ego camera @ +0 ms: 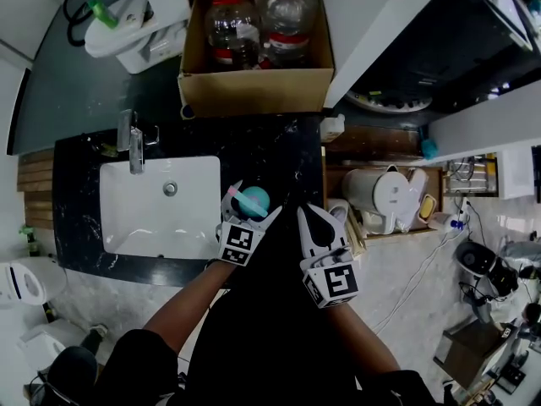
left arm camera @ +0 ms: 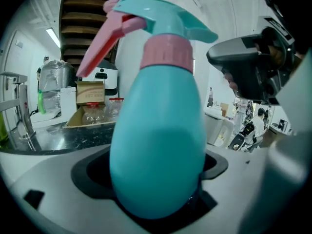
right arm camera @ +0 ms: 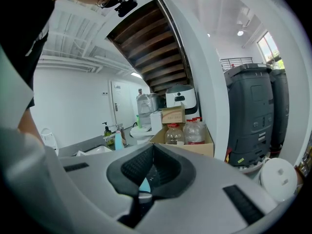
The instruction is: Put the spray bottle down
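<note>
The spray bottle [ego camera: 254,199] is teal with a pink collar and pink trigger. My left gripper [ego camera: 251,206] is shut on its body and holds it upright over the black countertop [ego camera: 279,155], just right of the sink. In the left gripper view the spray bottle [left arm camera: 161,140] fills the space between the jaws of my left gripper [left arm camera: 157,189], trigger pointing left. My right gripper [ego camera: 320,219] hangs close beside it on the right, shut with nothing in it. In the right gripper view the pads of my right gripper [right arm camera: 152,155] meet.
A white sink basin [ego camera: 139,222] with a faucet [ego camera: 133,140] lies left of the bottle. A cardboard box [ego camera: 254,87] with plastic bottles stands at the counter's back. Right of the counter is a lower shelf with a white kettle [ego camera: 378,194].
</note>
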`<state>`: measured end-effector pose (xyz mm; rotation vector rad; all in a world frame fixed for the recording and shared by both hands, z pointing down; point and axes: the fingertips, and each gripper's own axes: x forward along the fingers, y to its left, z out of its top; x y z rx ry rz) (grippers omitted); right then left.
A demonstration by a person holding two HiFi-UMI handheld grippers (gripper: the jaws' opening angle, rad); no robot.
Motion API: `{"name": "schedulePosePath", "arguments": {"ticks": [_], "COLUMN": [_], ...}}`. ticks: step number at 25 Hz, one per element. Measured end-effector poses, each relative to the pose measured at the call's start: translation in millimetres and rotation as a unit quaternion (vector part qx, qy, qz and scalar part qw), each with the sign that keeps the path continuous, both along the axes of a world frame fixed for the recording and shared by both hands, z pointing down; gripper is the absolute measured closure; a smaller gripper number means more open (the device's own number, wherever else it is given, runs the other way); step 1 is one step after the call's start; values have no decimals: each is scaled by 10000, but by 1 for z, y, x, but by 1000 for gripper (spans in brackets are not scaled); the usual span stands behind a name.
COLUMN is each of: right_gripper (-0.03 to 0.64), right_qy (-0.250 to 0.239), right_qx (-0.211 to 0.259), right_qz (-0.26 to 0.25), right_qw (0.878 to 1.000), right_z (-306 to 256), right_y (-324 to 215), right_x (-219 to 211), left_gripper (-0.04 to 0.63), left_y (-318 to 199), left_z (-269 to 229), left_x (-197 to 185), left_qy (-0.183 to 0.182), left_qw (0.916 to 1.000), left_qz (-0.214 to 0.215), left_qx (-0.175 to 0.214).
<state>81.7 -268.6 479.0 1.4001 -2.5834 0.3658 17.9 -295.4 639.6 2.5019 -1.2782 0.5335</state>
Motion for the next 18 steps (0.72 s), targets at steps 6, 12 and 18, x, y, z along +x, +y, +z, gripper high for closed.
{"name": "schedulePosePath", "arguments": {"ticks": [6,12,18], "right_gripper": [601,601,600], "right_qy": [-44,-50,-73], "right_qx": [27,-31,91], "right_qz": [-4,0,-22], "right_qw": [10000,10000,9999], "right_z": [-8,-6,-14], "right_y": [14,32,53], "right_x": [-2,-4,-10], "left_gripper": [121,121,121], "left_y": [6,22,45], "left_z": [-3,-12,-28], "left_x": [-3,-10,-22], "left_qy": [17,9,93], "left_qw": [10000,10000,9997], "left_qz": [-68,-60,-194], "left_qx": [6,35,135]}}
